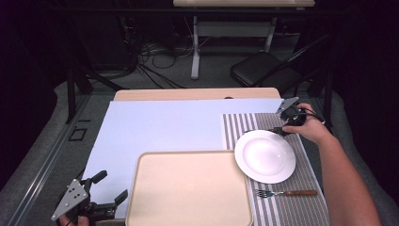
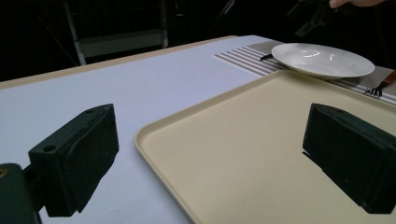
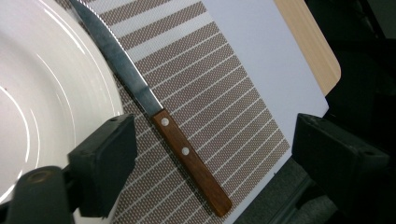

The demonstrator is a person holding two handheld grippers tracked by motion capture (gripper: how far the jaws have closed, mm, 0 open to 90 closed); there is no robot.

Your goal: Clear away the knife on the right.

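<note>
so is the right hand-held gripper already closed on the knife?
No, the right hand-held gripper is open, its jaws standing apart on either side of the knife, which lies flat on the striped placemat.

No readable text, label, brand, number or sign appears on anything in these three views.

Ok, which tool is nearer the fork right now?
Right. The right tool hovers past the plate's far rim; the fork lies on the plate's near side. The left tool sits beyond the tray, farther off.
</note>
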